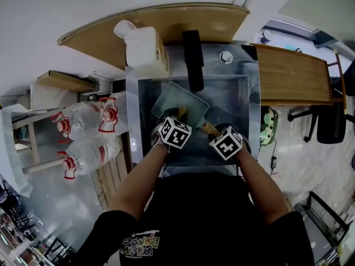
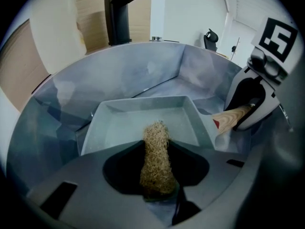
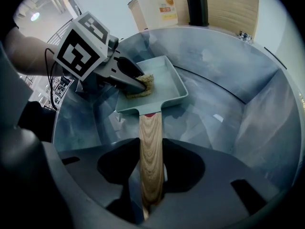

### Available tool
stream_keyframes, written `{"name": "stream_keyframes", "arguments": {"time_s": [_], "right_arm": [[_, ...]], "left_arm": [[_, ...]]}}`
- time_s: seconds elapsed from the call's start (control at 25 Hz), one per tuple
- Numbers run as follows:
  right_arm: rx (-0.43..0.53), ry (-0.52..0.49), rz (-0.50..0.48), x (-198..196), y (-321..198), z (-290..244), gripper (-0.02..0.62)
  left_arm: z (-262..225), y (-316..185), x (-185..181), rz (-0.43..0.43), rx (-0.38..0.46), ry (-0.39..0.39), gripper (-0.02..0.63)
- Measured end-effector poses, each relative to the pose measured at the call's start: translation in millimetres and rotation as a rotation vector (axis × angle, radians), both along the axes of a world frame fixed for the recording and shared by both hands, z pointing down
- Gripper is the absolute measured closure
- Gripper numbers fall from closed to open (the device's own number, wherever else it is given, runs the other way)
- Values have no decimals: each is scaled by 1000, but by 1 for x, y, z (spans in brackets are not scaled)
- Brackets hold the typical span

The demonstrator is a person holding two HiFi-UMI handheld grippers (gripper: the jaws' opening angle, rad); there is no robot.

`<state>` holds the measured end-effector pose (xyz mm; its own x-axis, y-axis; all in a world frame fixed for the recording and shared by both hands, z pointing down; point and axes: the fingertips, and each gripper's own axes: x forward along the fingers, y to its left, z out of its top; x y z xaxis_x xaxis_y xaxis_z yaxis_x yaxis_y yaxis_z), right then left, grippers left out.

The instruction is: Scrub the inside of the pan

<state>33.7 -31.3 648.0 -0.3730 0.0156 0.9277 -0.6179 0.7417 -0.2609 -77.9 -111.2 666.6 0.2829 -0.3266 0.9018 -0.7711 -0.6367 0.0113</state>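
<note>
A pale green rectangular pan [image 1: 178,105] [image 2: 143,120] [image 3: 164,85] lies in the steel sink [image 1: 242,96]. Its wooden handle [image 3: 151,151] [image 2: 232,118] runs back between the jaws of my right gripper [image 3: 151,175] [image 1: 219,134] [image 2: 245,111], which is shut on it. My left gripper [image 2: 157,173] [image 1: 176,121] [image 3: 137,84] is shut on a tan fibrous scrubber [image 2: 156,159] [image 3: 141,87]. The scrubber's tip rests inside the pan, near the pan's left wall as the right gripper view shows it.
A black faucet [image 1: 192,60] reaches over the sink's far side, with a white jug [image 1: 145,49] to its left. A wooden counter [image 1: 291,73] lies to the right. Large water bottles [image 1: 83,121] stand on the floor at the left.
</note>
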Motion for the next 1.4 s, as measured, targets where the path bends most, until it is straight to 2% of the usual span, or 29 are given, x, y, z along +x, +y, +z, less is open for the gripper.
{"name": "stream_keyframes", "arguments": {"time_s": [0.56,0.8,0.96,1.12,1.4], "right_arm": [[-4,2,6,0,1,0,443],[-7,8,2,0,1,0,443],[-15,17,-11,1,4,0,443],[-11,19,-9,1,4,0,443],[-22,20,-10,1,6,1,443]], "left_arm": [[-3,17,21,66,-77,85,463],[-7,26,30,81,-126,148,463],[-5,35,38,55,-155,137,463],[-9,35,39,8,-173,194,463],[-14,28,34,-72,-154,260,463]]}}
